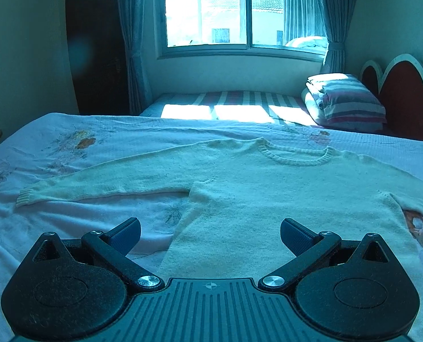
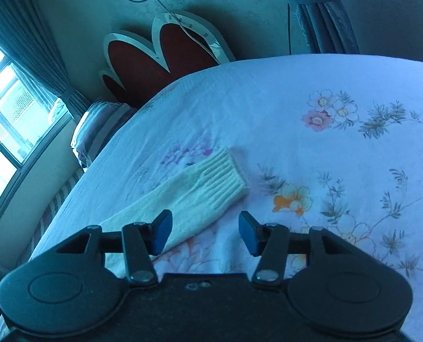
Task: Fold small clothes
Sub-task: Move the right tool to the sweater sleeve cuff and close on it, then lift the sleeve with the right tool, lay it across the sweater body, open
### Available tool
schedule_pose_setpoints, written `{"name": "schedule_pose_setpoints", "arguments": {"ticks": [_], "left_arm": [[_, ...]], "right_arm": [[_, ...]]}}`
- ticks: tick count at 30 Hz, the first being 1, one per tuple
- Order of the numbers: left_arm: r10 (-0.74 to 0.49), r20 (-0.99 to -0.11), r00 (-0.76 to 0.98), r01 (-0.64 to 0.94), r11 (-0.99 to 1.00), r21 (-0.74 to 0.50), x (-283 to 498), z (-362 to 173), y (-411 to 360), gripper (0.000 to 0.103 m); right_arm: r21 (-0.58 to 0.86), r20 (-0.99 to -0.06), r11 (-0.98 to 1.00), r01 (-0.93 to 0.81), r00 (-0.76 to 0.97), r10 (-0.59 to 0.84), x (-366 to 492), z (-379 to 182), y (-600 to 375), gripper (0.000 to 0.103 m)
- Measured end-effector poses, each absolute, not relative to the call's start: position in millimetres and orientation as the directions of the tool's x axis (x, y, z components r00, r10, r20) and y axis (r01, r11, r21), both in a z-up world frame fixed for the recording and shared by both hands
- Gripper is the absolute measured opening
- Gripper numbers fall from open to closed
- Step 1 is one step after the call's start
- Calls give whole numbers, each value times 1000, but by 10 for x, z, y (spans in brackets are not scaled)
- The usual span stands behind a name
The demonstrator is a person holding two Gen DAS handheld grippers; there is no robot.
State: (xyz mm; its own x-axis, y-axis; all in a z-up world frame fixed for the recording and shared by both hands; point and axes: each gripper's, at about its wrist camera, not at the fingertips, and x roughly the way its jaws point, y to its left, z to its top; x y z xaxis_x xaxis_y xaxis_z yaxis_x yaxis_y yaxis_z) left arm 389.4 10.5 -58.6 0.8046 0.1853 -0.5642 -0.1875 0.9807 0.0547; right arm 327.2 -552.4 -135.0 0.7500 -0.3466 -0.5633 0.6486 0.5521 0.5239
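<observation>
A cream knitted sweater [image 1: 262,193] lies flat on the floral bedsheet [image 1: 69,148], collar away from me, its left sleeve [image 1: 97,185] stretched out to the left. My left gripper [image 1: 210,236] is open and empty, hovering over the sweater's lower left hem. In the right wrist view the other sleeve [image 2: 188,196] lies on the sheet [image 2: 296,108] with its ribbed cuff [image 2: 225,176] pointing away. My right gripper [image 2: 205,233] is open and empty just above the sleeve, its left finger over the fabric.
A folded striped quilt and pillow [image 1: 345,102] sit at the far right by the red heart-shaped headboard [image 1: 402,91]. A window [image 1: 239,11] with curtains is behind the bed. The bed edge drops at the left [image 2: 54,208].
</observation>
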Motion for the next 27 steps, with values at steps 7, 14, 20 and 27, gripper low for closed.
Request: {"name": "schedule_pose_setpoints", "arguments": {"ticks": [7, 14, 20, 27], "left_arm": [[244, -568, 786, -232, 968, 95, 4121, -653, 316, 103], [276, -625, 730, -206, 961, 183, 4550, -896, 715, 103], [229, -633, 740, -180, 973, 142, 4711, -1031, 1039, 103], [218, -629, 746, -190, 975, 113, 4701, -1065, 1644, 103]], "right_arm": [[555, -538, 551, 623, 774, -333, 3412, -1487, -5703, 38], [527, -552, 585, 616, 772, -315, 3628, -1437, -5758, 7], [499, -507, 651, 572, 802, -315, 3860, -1069, -5378, 7], [417, -446, 814, 405, 871, -205, 4537, -547, -4105, 7]]}}
